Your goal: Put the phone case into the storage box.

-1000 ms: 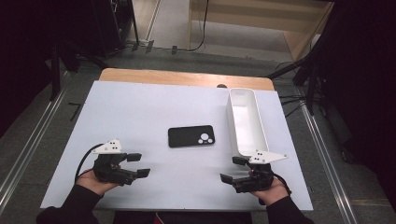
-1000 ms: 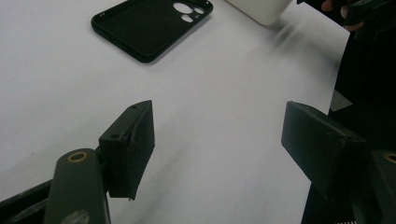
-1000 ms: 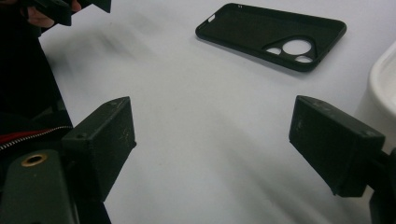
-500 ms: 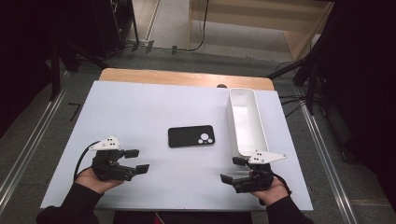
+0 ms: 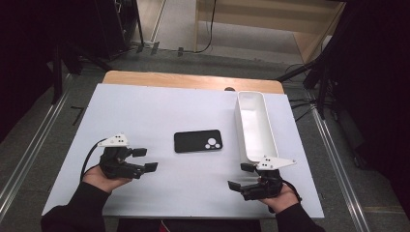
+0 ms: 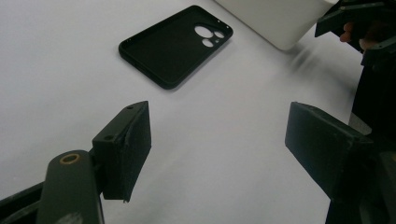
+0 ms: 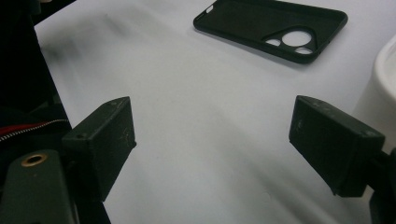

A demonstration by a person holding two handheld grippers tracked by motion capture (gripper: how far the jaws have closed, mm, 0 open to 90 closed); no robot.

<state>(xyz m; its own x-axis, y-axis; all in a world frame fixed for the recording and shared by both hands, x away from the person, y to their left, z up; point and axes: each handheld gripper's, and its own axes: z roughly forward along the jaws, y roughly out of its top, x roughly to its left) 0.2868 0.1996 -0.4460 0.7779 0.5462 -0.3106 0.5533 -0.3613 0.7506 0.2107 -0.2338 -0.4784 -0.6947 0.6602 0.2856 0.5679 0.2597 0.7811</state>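
A black phone case (image 5: 197, 140) lies flat near the middle of the white tabletop (image 5: 145, 106), camera holes to the right. My left gripper (image 5: 145, 159) rests at the front left, pointing right toward the case, jaws open and nothing between them. In the left gripper view the case (image 6: 175, 44) lies ahead, beyond the open left gripper (image 6: 219, 135). My right gripper (image 5: 240, 176) sits at the front right, pointing left, open and empty. From the right gripper view the case (image 7: 273, 28) lies hollow side up, past the open right gripper (image 7: 215, 135).
A long white bin (image 5: 255, 125) stands empty along the right side of the table, its near end just behind my right gripper; it also shows as the bin (image 6: 275, 18) and the bin (image 7: 383, 93). Dark stands and cables surround the table.
My left gripper has edged slightly away from the front edge. The right gripper, case and bin have not moved.
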